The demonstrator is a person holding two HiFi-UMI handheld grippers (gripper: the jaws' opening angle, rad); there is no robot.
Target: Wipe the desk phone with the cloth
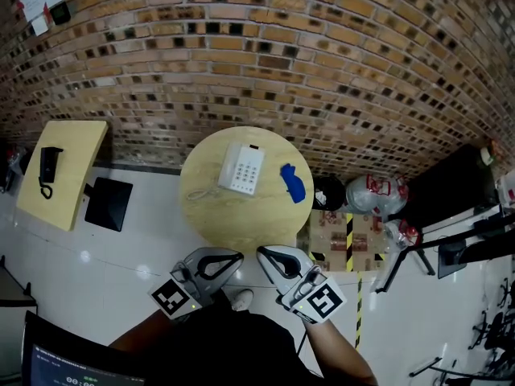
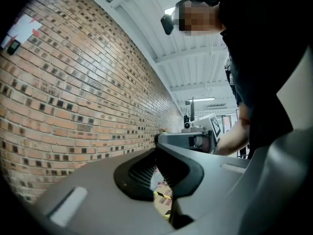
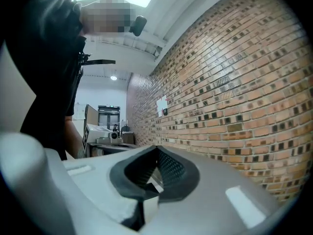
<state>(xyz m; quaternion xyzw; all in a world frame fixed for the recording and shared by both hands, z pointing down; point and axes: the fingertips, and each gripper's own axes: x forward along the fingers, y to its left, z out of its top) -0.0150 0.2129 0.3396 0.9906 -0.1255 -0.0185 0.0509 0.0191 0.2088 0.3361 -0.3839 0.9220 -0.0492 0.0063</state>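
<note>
A white desk phone (image 1: 241, 168) lies on the round wooden table (image 1: 241, 219), its cord trailing to the left. A crumpled blue cloth (image 1: 294, 182) rests just right of the phone, apart from it. Both grippers hover side by side near my body, off the table's near edge and well short of the phone and cloth. My left gripper (image 1: 237, 256) (image 2: 157, 153) has its jaws together with nothing between them. My right gripper (image 1: 261, 253) (image 3: 156, 152) is shut and empty as well. Both gripper views look level along the brick wall, and neither shows the phone or the cloth.
A brick wall (image 1: 322, 55) stands behind the table. At left is a yellow table (image 1: 76, 147) with a black phone (image 1: 48, 170), and a black square item (image 1: 109, 203) lies on the floor. At right are a cardboard box (image 1: 338, 230), plastic bags (image 1: 374, 193) and a black stand (image 1: 418, 252).
</note>
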